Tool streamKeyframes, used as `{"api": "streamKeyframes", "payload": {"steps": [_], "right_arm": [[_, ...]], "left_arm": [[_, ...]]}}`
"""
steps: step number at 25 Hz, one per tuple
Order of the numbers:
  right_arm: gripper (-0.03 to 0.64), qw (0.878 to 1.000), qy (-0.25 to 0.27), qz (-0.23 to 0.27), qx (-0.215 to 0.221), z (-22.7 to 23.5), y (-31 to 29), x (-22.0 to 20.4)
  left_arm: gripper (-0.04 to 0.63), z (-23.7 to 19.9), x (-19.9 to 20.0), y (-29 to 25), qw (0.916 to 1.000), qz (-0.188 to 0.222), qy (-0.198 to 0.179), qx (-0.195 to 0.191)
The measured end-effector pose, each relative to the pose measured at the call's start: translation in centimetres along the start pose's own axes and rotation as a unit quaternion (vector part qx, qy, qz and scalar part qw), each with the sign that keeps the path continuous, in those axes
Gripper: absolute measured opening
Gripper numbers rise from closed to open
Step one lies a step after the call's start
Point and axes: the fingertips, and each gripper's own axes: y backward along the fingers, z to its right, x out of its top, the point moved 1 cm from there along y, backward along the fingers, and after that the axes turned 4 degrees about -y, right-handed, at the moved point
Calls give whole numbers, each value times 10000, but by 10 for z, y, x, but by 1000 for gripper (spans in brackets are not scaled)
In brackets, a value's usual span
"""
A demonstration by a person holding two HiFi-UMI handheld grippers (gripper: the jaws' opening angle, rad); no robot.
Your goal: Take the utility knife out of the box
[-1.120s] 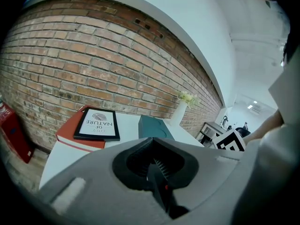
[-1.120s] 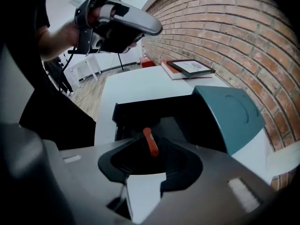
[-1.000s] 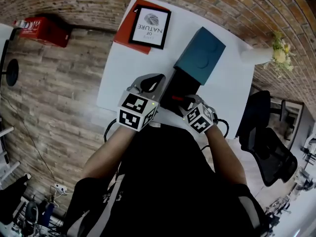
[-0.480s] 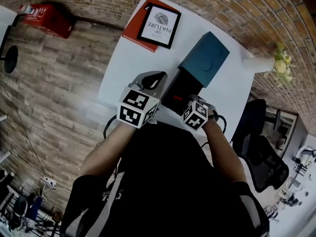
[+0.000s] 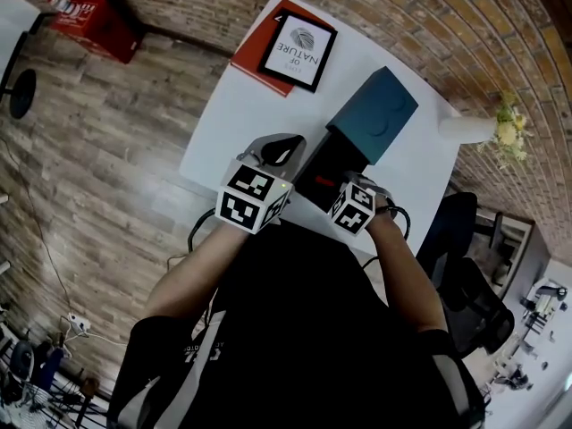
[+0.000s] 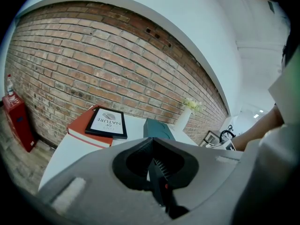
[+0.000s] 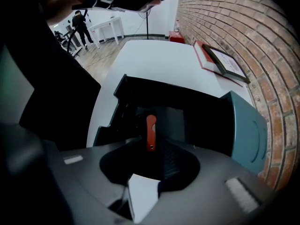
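Looking steeply down on a white tabletop (image 5: 234, 119) set against a brick wall (image 6: 93, 60). Noting a person's dark-clothed torso (image 5: 304, 329) filling the lower half of the head view, with a black office chair (image 5: 469, 280) off the tabletop's right edge.

Logging the box (image 5: 375, 114) lying flat near the middle of the tabletop: teal sleeve toward the wall, black inner tray (image 5: 323, 164) slid out toward the person and lying open.

Logging a red book (image 5: 255, 58) at the far left corner, well apart from the box, carrying a black-framed print (image 5: 302, 50) on top. Noting a white vase (image 5: 465, 128) with pale flowers standing near the far right corner, beside the sleeve but apart from it.

Reading the left tool (image 6: 151, 154): hanging just left of the tray, jaws pressed together, gripping nothing, aiming toward the book and the wall.

Reading the right tool (image 7: 151, 146): hovering over the near end of the tray, jaws clamping the near end of the utility knife (image 7: 150, 128). Seeing the knife's red handle pointing away along the jaws, over the dark interior of the tray and inside the tray's outline; unable to tell whether touching the tray floor.
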Motion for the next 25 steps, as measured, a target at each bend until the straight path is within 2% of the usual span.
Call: {"api": "streamKeyframes", "payload": {"steps": [4,12,19,25], "right_arm": [[102,9993,253,-269,92,-2,-7,-1],[69,9979,478,-319,288,-3,-7,1],[63,9992,230,47,339,-8,0,5],[63,9990,-13,409,198,-5,18,11]], "left_arm": [[7,0,-3,2,10000,-16,31,5],[8,-2,-8,3,10000,-59,76,10],[6,-5,-11,8,9999,-119,66,60],[6,-4,-15,9,9997,-205,94,32]]}}
